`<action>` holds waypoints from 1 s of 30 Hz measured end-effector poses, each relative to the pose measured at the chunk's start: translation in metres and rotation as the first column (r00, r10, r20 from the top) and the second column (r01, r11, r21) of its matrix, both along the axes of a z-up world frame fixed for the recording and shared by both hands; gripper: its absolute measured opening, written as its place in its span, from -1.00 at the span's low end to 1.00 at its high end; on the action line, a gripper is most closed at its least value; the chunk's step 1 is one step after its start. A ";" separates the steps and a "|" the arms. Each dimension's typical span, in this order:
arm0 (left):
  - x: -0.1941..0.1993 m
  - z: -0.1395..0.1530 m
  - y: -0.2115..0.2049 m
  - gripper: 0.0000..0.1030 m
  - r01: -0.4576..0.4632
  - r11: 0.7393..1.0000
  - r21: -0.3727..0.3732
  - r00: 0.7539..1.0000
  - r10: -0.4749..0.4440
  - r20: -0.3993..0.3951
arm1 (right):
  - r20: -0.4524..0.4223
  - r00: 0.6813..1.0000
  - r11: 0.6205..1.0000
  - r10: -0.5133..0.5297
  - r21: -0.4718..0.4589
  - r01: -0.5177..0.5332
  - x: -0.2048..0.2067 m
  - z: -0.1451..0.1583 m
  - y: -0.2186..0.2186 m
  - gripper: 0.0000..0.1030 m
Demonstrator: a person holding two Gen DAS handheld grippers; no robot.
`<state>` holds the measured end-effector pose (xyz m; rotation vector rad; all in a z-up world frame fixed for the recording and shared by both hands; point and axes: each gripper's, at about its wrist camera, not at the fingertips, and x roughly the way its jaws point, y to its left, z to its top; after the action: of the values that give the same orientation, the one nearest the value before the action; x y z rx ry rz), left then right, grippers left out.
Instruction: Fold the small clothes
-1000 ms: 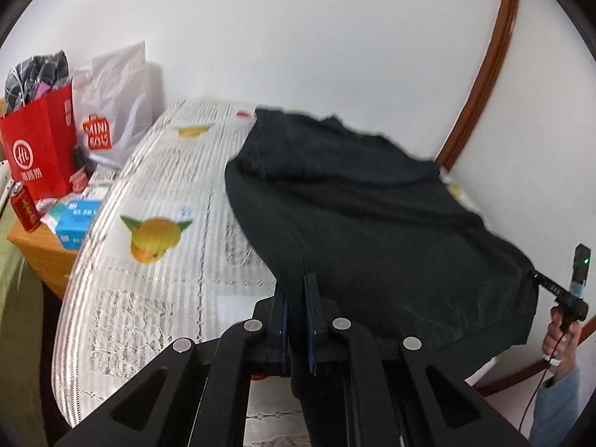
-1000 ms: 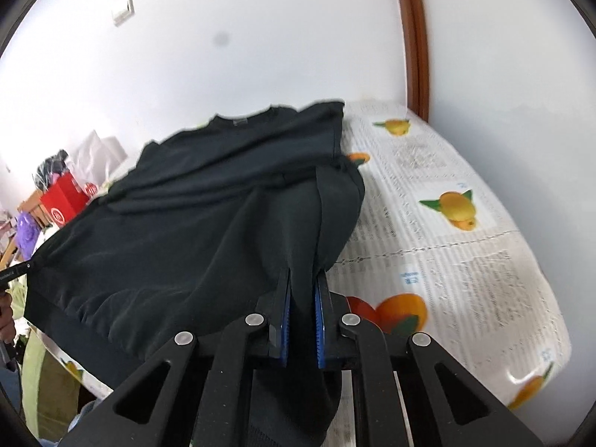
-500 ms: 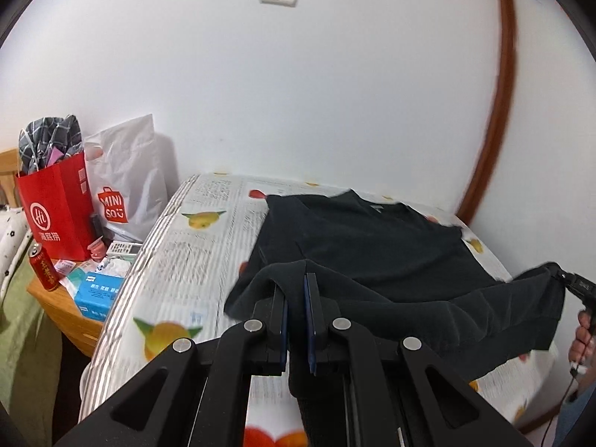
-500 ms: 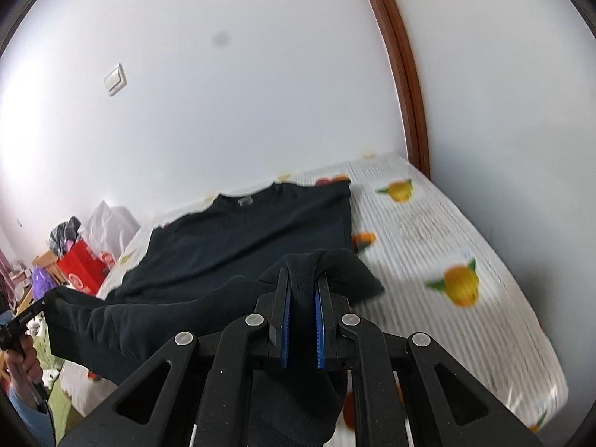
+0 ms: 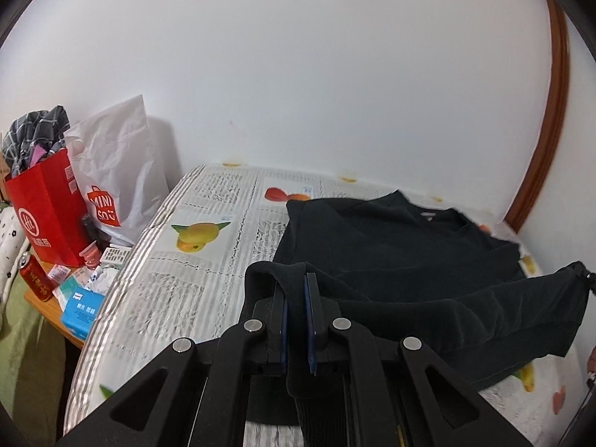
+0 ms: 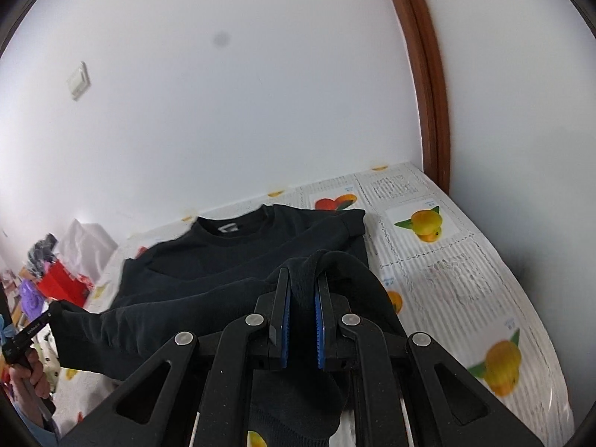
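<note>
Your left gripper (image 5: pixel 296 290) and right gripper (image 6: pixel 301 290) each clench the black sweatshirt's (image 5: pixel 391 246) hem, now carried farther toward its collar.

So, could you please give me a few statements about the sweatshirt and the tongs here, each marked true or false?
1. Both tongs grip the black sweatshirt. True: left tongs and right tongs are shut on its hem.
2. The collar lies toward the wall. True.
3. The sweatshirt is folded into a neat square. False: it lies spread, hem lifted.
4. The red paper bag stands on the fruit-print cover. False: it stands beside the bed.
</note>
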<state>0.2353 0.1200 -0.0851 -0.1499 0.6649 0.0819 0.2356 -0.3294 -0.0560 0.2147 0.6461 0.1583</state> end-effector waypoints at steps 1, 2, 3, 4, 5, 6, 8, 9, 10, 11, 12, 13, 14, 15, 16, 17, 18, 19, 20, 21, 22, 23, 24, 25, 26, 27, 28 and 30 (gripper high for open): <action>0.006 -0.003 -0.001 -0.85 0.000 1.000 0.007 1.000 0.000 -0.009 | -0.009 1.000 1.000 0.001 -0.005 -0.001 0.007 -0.004 0.001 -0.80; 0.010 -0.006 -0.002 -0.85 0.000 1.000 0.013 1.000 0.001 -0.015 | -0.018 1.000 1.000 0.000 -0.014 0.000 0.016 -0.009 0.002 -0.80; 0.016 -0.009 -0.002 -0.85 0.000 1.000 0.023 1.000 0.001 -0.023 | -0.024 1.000 1.000 -0.002 -0.020 0.002 0.022 -0.012 0.002 -0.80; 0.021 -0.013 -0.003 -0.84 0.000 1.000 0.031 1.000 0.001 -0.027 | -0.034 0.999 1.000 -0.006 -0.026 0.005 0.029 -0.018 0.003 -0.80; 0.025 -0.016 -0.002 -0.84 -0.001 0.999 0.037 0.999 0.002 -0.032 | -0.045 0.999 1.000 -0.010 -0.028 0.009 0.036 -0.023 0.003 -0.80; 0.030 -0.020 -0.003 -0.84 -0.001 0.999 0.045 0.999 0.003 -0.043 | -0.052 0.999 0.999 -0.014 -0.029 0.012 0.040 -0.027 0.002 -0.80; 0.038 -0.027 -0.002 -0.84 -0.001 0.999 0.051 0.998 0.004 -0.059 | -0.074 0.997 0.999 -0.020 -0.034 0.018 0.051 -0.037 0.003 -0.80; 0.042 -0.032 -0.002 -0.84 0.001 0.998 0.057 0.998 0.003 -0.069 | -0.083 0.996 0.999 -0.022 -0.038 0.019 0.055 -0.041 0.003 -0.80; 0.044 -0.034 -0.002 -0.84 0.003 0.998 0.061 0.997 0.001 -0.075 | -0.093 0.995 0.999 -0.025 -0.045 0.021 0.060 -0.045 0.004 -0.80; 0.046 -0.038 -0.001 -0.84 0.005 0.998 0.061 0.997 0.000 -0.083 | -0.100 0.995 0.998 -0.029 -0.053 0.023 0.064 -0.048 0.004 -0.80; 0.048 -0.040 -0.001 -0.83 0.006 0.998 0.058 0.996 0.000 -0.091 | -0.107 0.994 0.998 -0.033 -0.065 0.026 0.067 -0.053 0.006 -0.80; 0.049 -0.042 -0.001 -0.83 0.006 0.998 0.057 0.995 0.000 -0.096 | -0.113 0.993 0.997 -0.036 -0.076 0.027 0.070 -0.056 0.008 -0.80; 0.049 -0.044 0.000 -0.81 0.006 0.998 0.055 0.995 0.000 -0.103 | -0.118 0.992 0.996 -0.037 -0.086 0.027 0.071 -0.059 0.009 -0.80; 0.050 -0.045 0.000 -0.77 0.005 0.998 0.060 0.994 0.002 -0.109 | -0.123 0.992 0.995 -0.041 -0.100 0.029 0.072 -0.061 0.010 -0.79; 0.050 -0.046 0.000 -0.77 0.007 0.998 0.064 0.994 0.000 -0.112 | -0.133 0.990 0.992 -0.047 -0.121 0.031 0.075 -0.065 0.012 -0.78; 0.051 -0.046 0.000 -0.77 0.010 0.998 0.067 0.993 -0.002 -0.115 | -0.143 0.988 0.990 -0.052 -0.135 0.033 0.077 -0.068 0.014 -0.78; 0.051 -0.047 -0.001 -0.76 0.015 0.997 0.070 0.993 -0.007 -0.116 | -0.160 0.985 0.988 -0.063 -0.152 0.038 0.079 -0.073 0.015 -0.76; 0.049 -0.045 -0.002 -0.76 0.020 0.997 0.075 0.993 -0.011 -0.119 | -0.181 0.981 0.985 -0.065 -0.168 0.035 0.081 -0.078 0.018 -0.69; 0.046 -0.043 -0.001 -0.74 0.022 0.997 0.072 0.993 -0.013 -0.121 | -0.197 0.978 0.983 -0.065 -0.180 0.029 0.082 -0.081 0.019 -0.67; 0.044 -0.041 -0.001 -0.71 0.028 0.998 0.064 0.992 -0.020 -0.122 | -0.205 0.977 0.980 -0.057 -0.196 0.016 0.081 -0.082 0.020 -0.65; 0.040 -0.038 0.001 -0.68 0.047 0.998 0.049 0.992 -0.041 -0.122 | -0.202 0.978 0.978 -0.047 -0.209 0.003 0.076 -0.079 0.020 -0.57; 0.033 -0.032 0.002 -0.64 0.079 0.996 0.032 0.991 -0.075 -0.114 | -0.201 0.979 0.977 -0.036 -0.212 -0.007 0.071 -0.076 0.019 -0.47; 0.027 -0.029 0.004 -0.50 0.093 0.995 0.027 0.990 -0.090 -0.106 | -0.197 0.980 0.980 -0.017 -0.197 -0.022 0.062 -0.070 0.017 -0.15; 0.022 -0.027 0.006 -0.27 0.097 0.995 0.028 0.991 -0.094 -0.099 | -0.182 0.983 0.984 0.002 -0.173 -0.034 0.053 -0.064 0.014 0.10; 0.015 -0.025 0.009 -0.15 0.097 0.995 0.031 0.991 -0.093 -0.091 | -0.138 0.990 0.988 0.014 -0.150 -0.035 0.038 -0.054 0.008 0.12; 0.007 -0.024 0.013 -0.01 0.092 0.995 0.032 0.992 -0.089 -0.085 | -0.111 0.994 0.988 0.006 -0.150 -0.023 0.028 -0.049 0.005 0.12; 0.001 -0.025 0.017 -0.01 0.089 0.996 0.029 0.993 -0.086 -0.083 | -0.086 0.996 0.988 -0.008 -0.156 -0.005 0.018 -0.044 -0.001 0.13; -0.009 -0.029 0.026 -0.01 0.088 0.996 0.026 0.992 -0.085 -0.088 | -0.066 0.997 0.986 -0.036 -0.166 0.025 0.002 -0.038 -0.014 0.13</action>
<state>0.2262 0.1458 -0.1139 -0.0892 0.7560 0.0152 0.2379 -0.3439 -0.0936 0.0708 0.7202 0.0680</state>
